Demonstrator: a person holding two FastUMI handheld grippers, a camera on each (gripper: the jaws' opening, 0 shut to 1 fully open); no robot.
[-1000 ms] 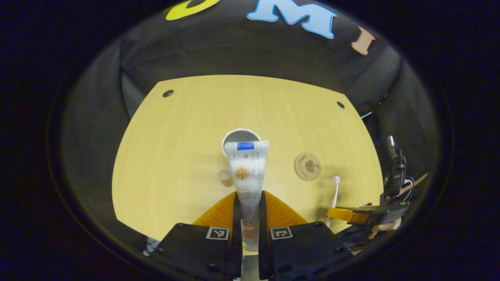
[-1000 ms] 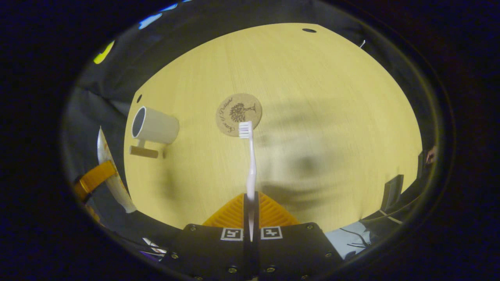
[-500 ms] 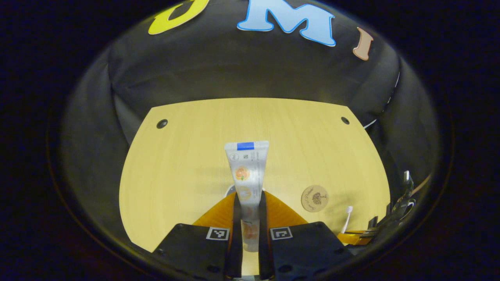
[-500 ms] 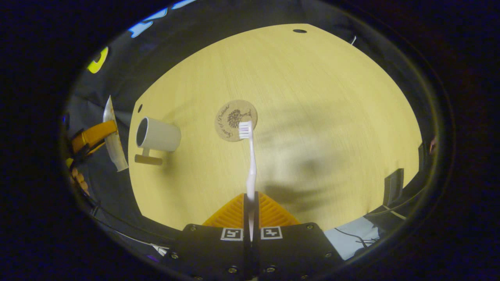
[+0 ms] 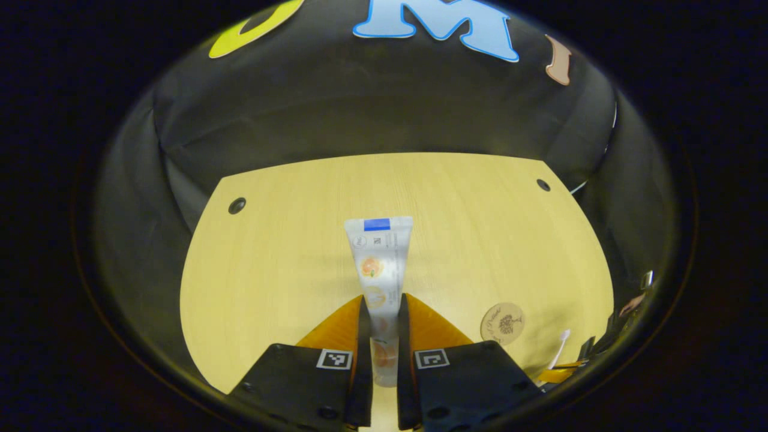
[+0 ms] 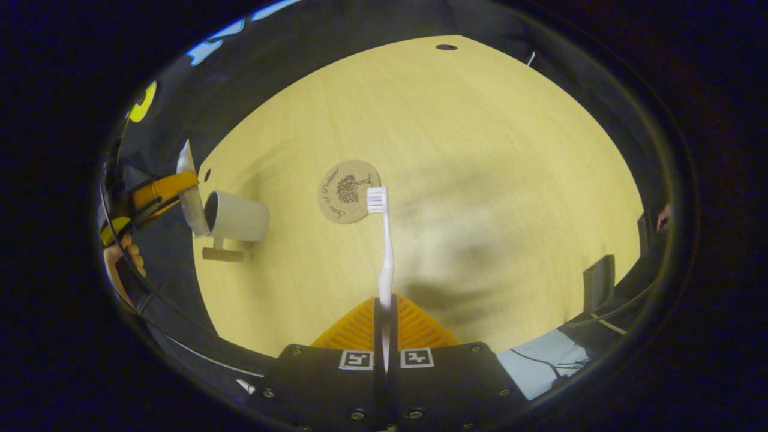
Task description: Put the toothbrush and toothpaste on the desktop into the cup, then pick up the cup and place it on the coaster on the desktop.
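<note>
Right now your left gripper (image 5: 380, 315) has its orange fingers clamped on the white toothpaste tube with the blue stripe (image 5: 380, 258), which sticks out ahead of them over the pale wooden bench (image 5: 288, 240). In the right gripper view that tube (image 6: 191, 192) hangs close beside the open mouth of the white cup with a wooden handle (image 6: 235, 216), near the bench's left edge. Your right gripper (image 6: 384, 315) has its fingers pinched together on the handle of the white toothbrush (image 6: 384, 246), bristles pointing away. The round brown coaster with a tree print (image 6: 347, 191) lies flat between cup and brush head.
</note>
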